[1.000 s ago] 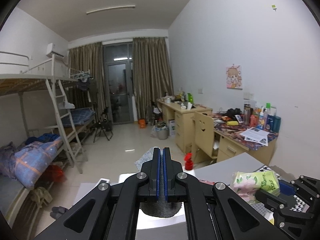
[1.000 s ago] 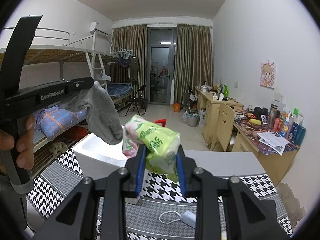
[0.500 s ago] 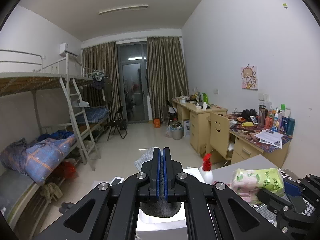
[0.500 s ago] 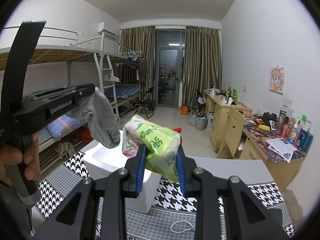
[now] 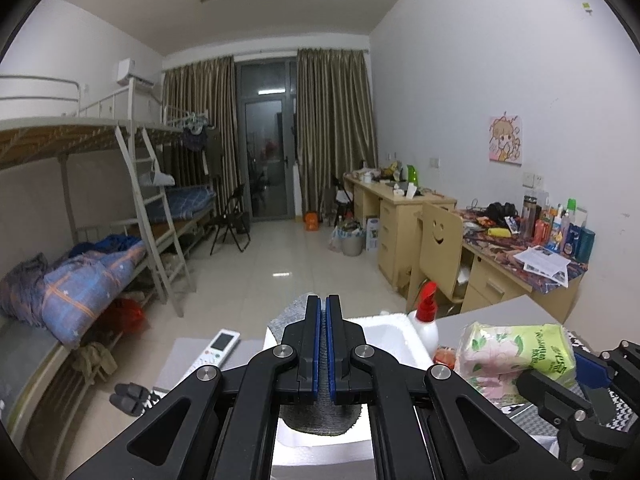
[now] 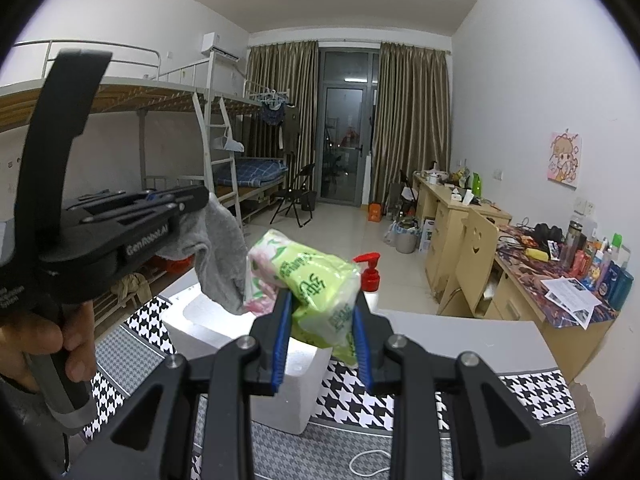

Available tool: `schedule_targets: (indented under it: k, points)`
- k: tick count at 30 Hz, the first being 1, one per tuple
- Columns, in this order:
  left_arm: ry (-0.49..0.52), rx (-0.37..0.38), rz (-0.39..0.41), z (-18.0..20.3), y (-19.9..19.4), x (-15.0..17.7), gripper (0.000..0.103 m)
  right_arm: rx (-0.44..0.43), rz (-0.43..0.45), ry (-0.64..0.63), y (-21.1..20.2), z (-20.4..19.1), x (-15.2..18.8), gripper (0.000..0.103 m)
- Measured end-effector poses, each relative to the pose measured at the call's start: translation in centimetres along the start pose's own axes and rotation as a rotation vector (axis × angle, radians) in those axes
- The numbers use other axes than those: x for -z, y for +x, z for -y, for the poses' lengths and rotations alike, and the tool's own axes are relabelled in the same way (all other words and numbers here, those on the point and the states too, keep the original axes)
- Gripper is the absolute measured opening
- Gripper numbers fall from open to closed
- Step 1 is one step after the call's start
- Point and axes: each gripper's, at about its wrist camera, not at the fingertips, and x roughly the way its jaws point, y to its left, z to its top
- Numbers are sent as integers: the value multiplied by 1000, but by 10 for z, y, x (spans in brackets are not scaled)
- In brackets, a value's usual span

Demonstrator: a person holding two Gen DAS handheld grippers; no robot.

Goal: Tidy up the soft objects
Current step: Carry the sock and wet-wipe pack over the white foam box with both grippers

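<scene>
Sock is hanging at six o'clock from our clenched left gripper; our right gripper is squeezing the tissue pack.

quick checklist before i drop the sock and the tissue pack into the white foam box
1. Left gripper shut on the grey sock: ok, sock hangs from the closed jaws.
2. Right gripper shut on the tissue pack: ok, both pads press its sides.
3. Sock over the white foam box: ok, its lower end hangs above the opening.
4. Tissue pack over the opening: cannot tell, it sits near the box's front corner.
5. Box free inside: cannot tell, interior mostly hidden.
6. Pump bottle clear of the drop: ok, it stands behind the box.
</scene>
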Motion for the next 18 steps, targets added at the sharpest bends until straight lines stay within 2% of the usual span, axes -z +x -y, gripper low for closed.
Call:
schedule_targets:
  k: [15,18]
  points:
    - [-8,50,-126,3,42,20,3,22,-52,18,22,3,2,33]
    - [-2,46,-164,3,52,25,7,30,-60,23,24,4,3,33]
